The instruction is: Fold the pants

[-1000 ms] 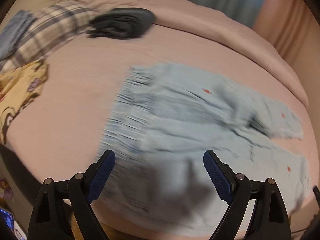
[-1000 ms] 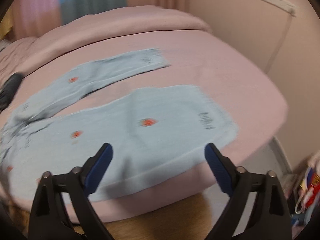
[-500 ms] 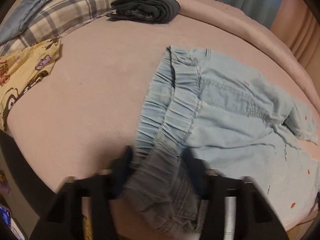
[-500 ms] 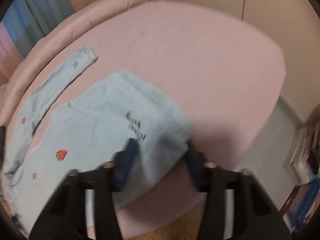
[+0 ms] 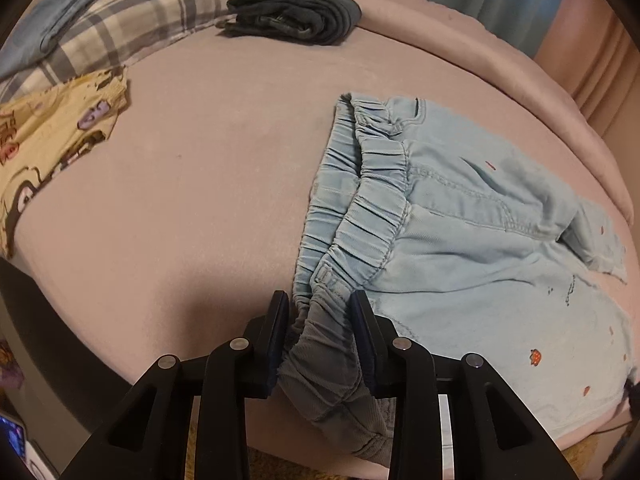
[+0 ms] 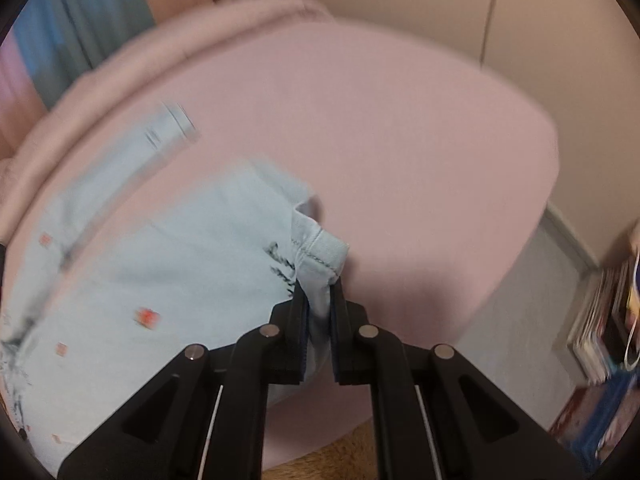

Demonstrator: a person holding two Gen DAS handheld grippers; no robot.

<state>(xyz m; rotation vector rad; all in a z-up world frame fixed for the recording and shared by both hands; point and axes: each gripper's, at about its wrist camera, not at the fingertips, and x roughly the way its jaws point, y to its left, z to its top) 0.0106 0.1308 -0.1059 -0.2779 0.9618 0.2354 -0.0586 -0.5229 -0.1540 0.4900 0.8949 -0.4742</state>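
Pants (image 5: 472,248) of light blue denim lay spread on the pink bed (image 5: 208,184), waistband (image 5: 360,216) toward the bed's middle. Left gripper (image 5: 320,308) was closing, its jaws bunching the near end of the waistband between them. Right gripper (image 6: 318,292) stood clamped on the hem (image 6: 320,252) of the near leg. Dark folded clothes (image 5: 296,14) lay well apart.

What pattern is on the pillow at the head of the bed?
Grey and cream plaid pillow, clearest in the left wrist view.
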